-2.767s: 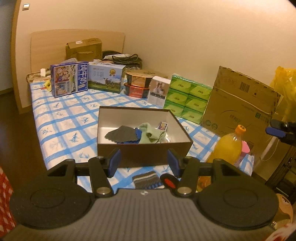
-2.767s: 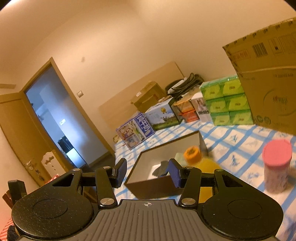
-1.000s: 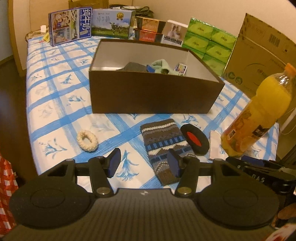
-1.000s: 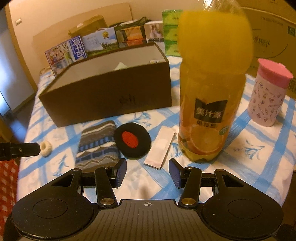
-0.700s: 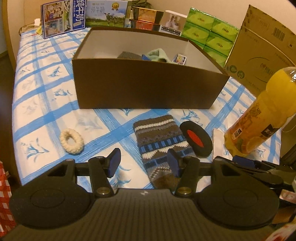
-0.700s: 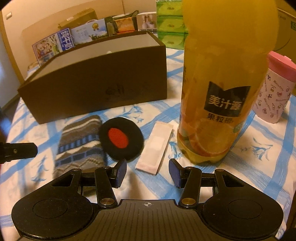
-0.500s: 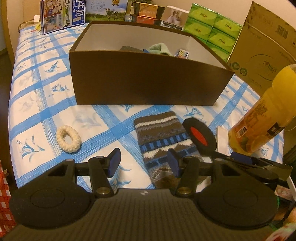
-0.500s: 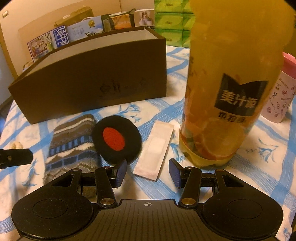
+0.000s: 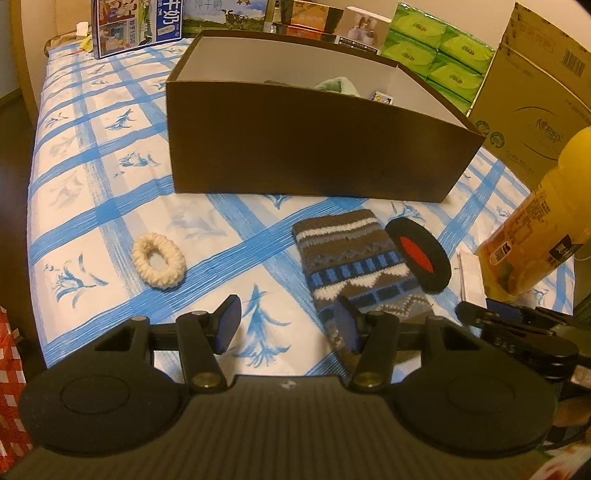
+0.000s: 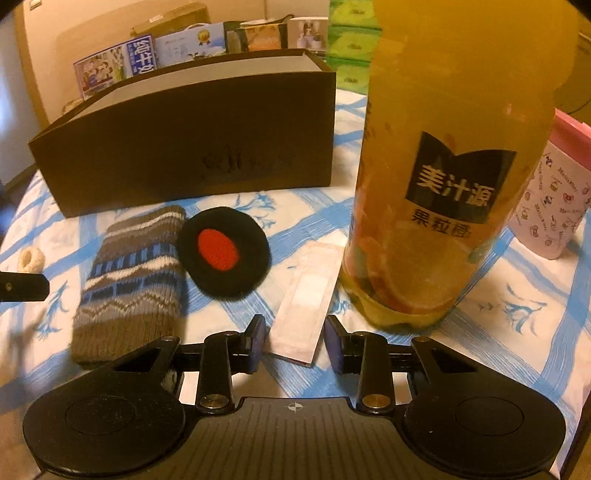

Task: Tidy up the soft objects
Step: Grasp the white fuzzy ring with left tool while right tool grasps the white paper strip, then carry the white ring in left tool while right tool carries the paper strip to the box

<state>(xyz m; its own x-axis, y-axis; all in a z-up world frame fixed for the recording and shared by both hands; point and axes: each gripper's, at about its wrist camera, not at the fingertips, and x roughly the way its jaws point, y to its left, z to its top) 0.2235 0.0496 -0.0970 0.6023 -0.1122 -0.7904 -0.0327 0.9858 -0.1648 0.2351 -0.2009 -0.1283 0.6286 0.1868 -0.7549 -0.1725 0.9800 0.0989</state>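
Note:
A brown, blue and white knitted sock [image 9: 351,251] [image 10: 136,273] lies flat on the blue-checked cloth before the open brown box [image 9: 314,147] [image 10: 184,147]. A black round pad with a red centre [image 9: 419,254] [image 10: 223,251] touches its right side. A cream scrunchie [image 9: 159,260] [image 10: 31,258] lies to the left. My left gripper [image 9: 288,326] is open low over the cloth, its right finger above the sock's near end. My right gripper [image 10: 294,349] is closing, with the near end of a flat white packet [image 10: 306,295] between its jaws, pads apart from it.
A tall orange juice bottle [image 10: 450,184] [image 9: 535,240] stands just right of the packet, a pink-lidded cup [image 10: 554,192] beyond it. Green tissue packs [image 9: 439,55], a cardboard carton [image 9: 535,92] and printed boxes [image 9: 136,22] line the back. The cloth's edge drops off at left.
Both grippers have sunk closer to the cloth. The right jaws have narrowed around the packet's near end. The left jaws keep the same width.

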